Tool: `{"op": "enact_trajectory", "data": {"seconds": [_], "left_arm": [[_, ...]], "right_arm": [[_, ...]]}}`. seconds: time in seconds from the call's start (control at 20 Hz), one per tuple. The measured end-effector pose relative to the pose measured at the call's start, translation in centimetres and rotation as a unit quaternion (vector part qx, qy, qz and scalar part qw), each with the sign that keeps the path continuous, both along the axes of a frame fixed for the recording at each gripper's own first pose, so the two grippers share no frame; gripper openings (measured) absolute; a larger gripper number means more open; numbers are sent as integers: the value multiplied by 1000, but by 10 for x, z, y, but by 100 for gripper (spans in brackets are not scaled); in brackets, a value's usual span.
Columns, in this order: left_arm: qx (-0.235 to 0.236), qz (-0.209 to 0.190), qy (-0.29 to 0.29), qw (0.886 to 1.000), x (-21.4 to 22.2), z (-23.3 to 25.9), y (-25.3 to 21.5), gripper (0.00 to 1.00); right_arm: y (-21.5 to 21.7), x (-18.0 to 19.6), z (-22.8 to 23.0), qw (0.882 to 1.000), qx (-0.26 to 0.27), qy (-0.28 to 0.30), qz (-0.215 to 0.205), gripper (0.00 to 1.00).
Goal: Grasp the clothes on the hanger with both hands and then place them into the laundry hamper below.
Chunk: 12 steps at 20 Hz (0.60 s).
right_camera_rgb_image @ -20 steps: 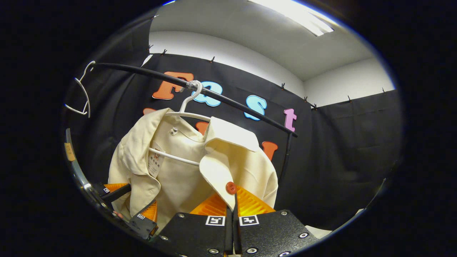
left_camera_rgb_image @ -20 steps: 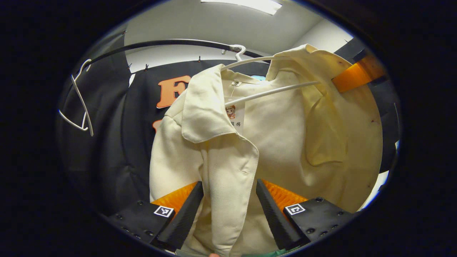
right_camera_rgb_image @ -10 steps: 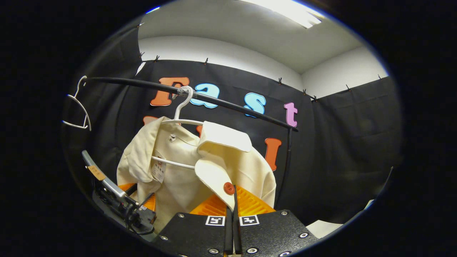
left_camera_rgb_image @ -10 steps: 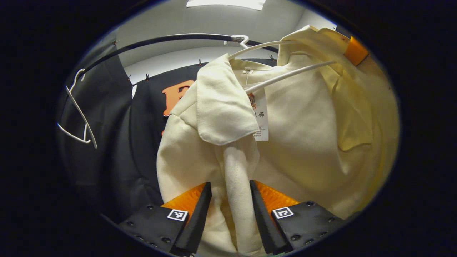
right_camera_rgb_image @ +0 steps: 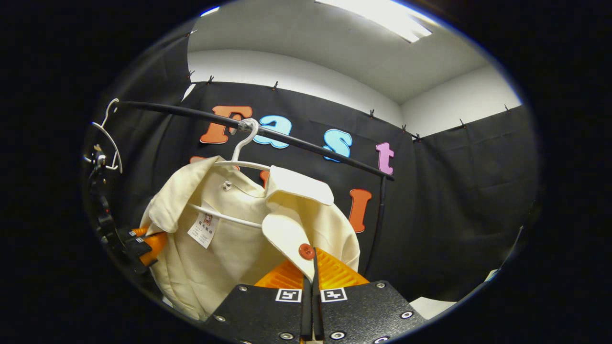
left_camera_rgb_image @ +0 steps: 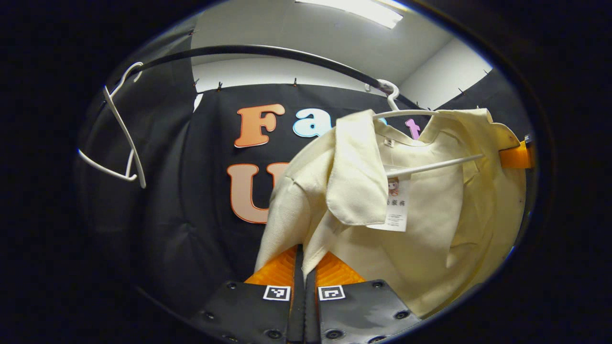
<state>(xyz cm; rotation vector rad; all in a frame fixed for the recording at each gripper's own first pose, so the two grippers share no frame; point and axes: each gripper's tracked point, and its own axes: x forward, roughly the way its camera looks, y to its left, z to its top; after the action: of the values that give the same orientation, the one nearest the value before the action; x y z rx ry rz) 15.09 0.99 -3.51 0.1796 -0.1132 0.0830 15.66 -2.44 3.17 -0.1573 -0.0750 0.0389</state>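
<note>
Left gripper [left_camera_rgb_image: 302,260] closed on cream shirt [left_camera_rgb_image: 420,239] front edge; right gripper [right_camera_rgb_image: 311,267] likewise (beside red button [right_camera_rgb_image: 306,251]). Hanging on white hanger [right_camera_rgb_image: 241,157], black rail [right_camera_rgb_image: 306,141], upper center.

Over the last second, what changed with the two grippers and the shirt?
The left gripper, open around the shirt's front edge a second ago, has closed on it and swung the fabric to the left. The right gripper stayed shut on the other front edge by the red button. The shirt still hangs on the white hanger on the rail.
</note>
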Motion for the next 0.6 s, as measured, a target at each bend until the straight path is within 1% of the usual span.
{"op": "enact_trajectory", "data": {"seconds": [0.15,0.25,0.35,0.4,0.6], "left_arm": [[3,7,-9,1000,-16,17,27,7],[15,15,-18,1000,-21,37,40,7],[5,34,-36,999,-22,71,51,7],[0,40,-39,998,-23,79,56,7],[18,63,-55,996,-18,114,87,7]], "right_arm": [[-9,-12,3,1000,-13,-10,-7,0],[-11,-16,6,1000,-5,-11,-7,0],[-14,-16,11,1000,7,-13,-8,0],[-16,-15,17,1000,7,-16,-9,0],[-50,-9,51,998,-23,-42,-42,0]]}}
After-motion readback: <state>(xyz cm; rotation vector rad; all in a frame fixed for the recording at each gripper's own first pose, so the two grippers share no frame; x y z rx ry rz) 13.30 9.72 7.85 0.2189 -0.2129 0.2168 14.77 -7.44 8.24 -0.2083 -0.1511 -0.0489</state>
